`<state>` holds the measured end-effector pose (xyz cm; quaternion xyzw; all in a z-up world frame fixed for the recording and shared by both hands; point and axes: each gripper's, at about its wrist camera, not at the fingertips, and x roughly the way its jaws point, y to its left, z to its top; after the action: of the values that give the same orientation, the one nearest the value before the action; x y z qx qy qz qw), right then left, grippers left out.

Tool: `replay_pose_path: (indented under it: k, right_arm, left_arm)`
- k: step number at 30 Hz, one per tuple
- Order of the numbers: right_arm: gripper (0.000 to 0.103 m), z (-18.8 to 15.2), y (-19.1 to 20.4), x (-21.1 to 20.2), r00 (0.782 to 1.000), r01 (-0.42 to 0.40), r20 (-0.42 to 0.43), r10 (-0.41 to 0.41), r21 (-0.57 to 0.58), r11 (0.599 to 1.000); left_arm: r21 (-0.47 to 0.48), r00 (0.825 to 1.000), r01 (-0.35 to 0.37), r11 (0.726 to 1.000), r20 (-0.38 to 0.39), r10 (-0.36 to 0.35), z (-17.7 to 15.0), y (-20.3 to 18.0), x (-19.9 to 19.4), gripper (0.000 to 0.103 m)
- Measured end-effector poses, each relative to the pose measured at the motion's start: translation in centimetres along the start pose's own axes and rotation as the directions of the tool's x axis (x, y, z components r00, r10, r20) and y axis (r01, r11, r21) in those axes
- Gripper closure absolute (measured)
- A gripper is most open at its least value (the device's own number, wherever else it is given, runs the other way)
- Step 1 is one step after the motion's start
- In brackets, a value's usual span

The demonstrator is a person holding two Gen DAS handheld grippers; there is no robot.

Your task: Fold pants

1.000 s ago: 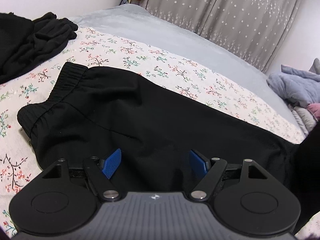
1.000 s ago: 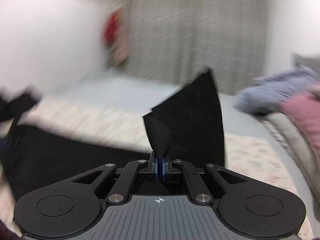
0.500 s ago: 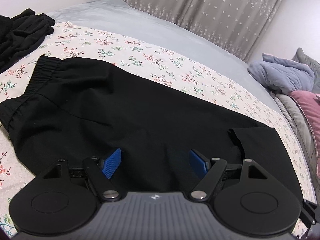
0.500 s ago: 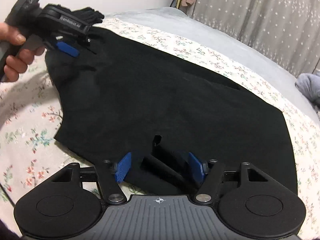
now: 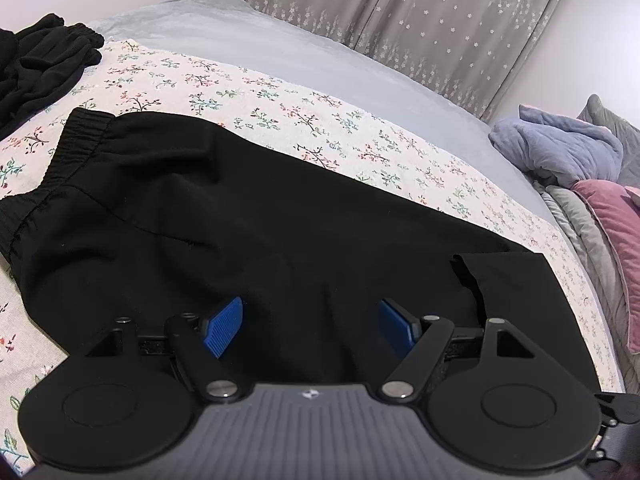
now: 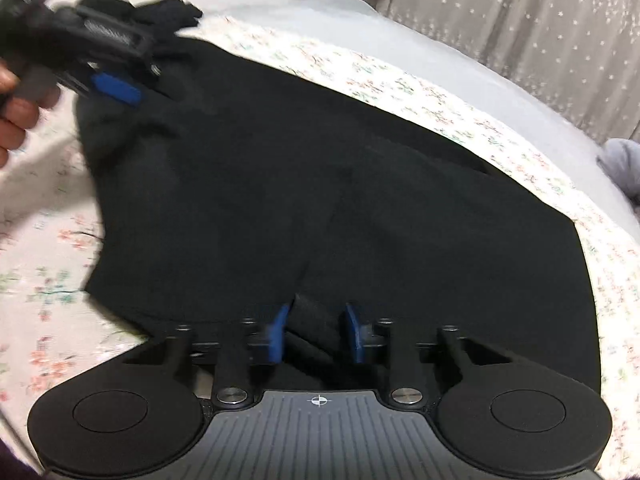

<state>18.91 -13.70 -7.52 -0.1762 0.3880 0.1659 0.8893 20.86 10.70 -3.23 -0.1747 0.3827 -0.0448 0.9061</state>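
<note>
1. The black pants (image 5: 248, 216) are laid out flat on the floral sheet (image 5: 280, 116). The long axis runs from the elastic waistband (image 5: 80, 140) at the left to the leg hems (image 5: 516, 280) at the right.
2. Left gripper (image 5: 310, 326) hangs over the pants' near edge, jaws wide apart, nothing gripped.
3. Right gripper (image 6: 316, 334) is at the hem end, jaws closing with a fold of black fabric between them.
4. Past the waistband sits another black garment (image 5: 36, 68). Beyond the hems there's a blue blanket (image 5: 560, 152) and a pink pillow (image 5: 612, 240).
</note>
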Motion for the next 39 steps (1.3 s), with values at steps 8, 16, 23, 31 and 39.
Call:
replay_pose_path:
  k: [8,16,23,31,39]
  right_arm:
    - [0.102,1.4,-1.0,-2.0,0.989,0.055,0.124,-0.075,0.157,0.986]
    - [0.101,1.7,-0.5,-5.0,0.934,0.034,0.330,-0.140,0.307,0.951]
    - [0.077,0.5,3.1,-1.0,0.999,0.032,0.013,-0.032,-0.014,0.999]
    - [0.025,10.0,-0.7,0.5,0.993,0.011,0.112,-0.025,0.117,0.993]
    - [0.087,13.7,-0.9,11.6,0.966,0.227,-0.124,-0.227,-0.014,0.974]
  left_arm:
    - [-0.025,1.000,0.024,0.999,-0.009,-0.024,0.2,0.3,-0.3,0.011]
    - [-0.052,1.000,0.023,0.998,-0.007,-0.023,0.4,0.7,-0.4,0.011]
    - [-0.075,0.999,0.029,0.997,-0.013,-0.030,0.8,1.2,-0.4,0.011]
    - [-0.112,0.999,0.034,0.993,-0.026,-0.037,1.0,1.9,-0.3,0.011]
    - [-0.138,0.998,0.031,0.990,-0.042,-0.037,1.3,2.6,-0.3,0.011]
